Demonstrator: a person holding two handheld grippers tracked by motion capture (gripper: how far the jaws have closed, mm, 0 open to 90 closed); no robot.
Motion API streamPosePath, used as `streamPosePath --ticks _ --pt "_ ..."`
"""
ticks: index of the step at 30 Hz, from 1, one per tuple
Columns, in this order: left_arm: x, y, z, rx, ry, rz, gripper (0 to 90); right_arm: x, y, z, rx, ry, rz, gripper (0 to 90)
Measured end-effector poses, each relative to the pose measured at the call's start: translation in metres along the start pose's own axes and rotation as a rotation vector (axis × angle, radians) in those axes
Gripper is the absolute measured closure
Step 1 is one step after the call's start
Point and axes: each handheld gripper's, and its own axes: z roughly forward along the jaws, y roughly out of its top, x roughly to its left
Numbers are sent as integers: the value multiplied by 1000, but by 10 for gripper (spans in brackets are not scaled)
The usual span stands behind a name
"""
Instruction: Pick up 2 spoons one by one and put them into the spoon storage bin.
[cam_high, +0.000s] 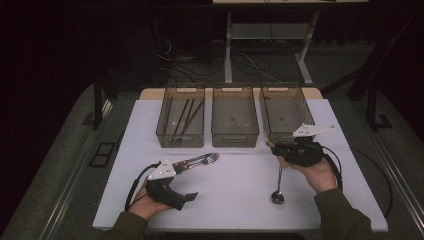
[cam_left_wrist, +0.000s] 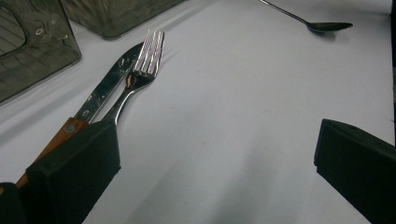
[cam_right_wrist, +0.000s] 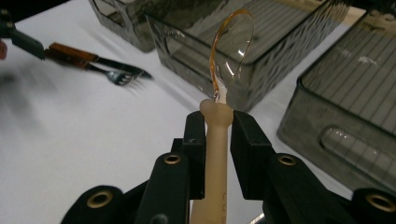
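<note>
Table (cam_high: 240, 200) first: it carries three bins along its far edge, and we see the risk gathering at the right bin (cam_high: 263, 115). Our right gripper (cam_right_wrist: 218, 123) hangs just before that bin's near wall, jaws clenched on the cream handle of a plastic spoon (cam_right_wrist: 219, 140), whose clear bowl sticks out well past the pads. The pads pinch a narrow, smooth stem, so we judge the spoon could swivel or slide if the hand tips. Its long overhang could also knock the bin's rim and be levered loose, dropping onto the table or into the middle bin (cam_high: 235, 137).

Near the table's front left corner, our left gripper (cam_left_wrist: 217, 128) rests with jaws released and wide, nothing between them. One jaw sits over the handle of the knife (cam_left_wrist: 102, 91), which touches the fork (cam_left_wrist: 144, 56). Closing there might grab both at once or skid one aside.

A metal spoon (cam_high: 278, 195) lies below the right hand, where a dropped spoon could strike it.
</note>
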Motion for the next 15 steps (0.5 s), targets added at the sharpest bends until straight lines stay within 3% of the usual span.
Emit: streamPosePath --ticks 15 --pt "-2 1 2 -20 -26 -28 0 -9 36 19 -86 -10 32 754"
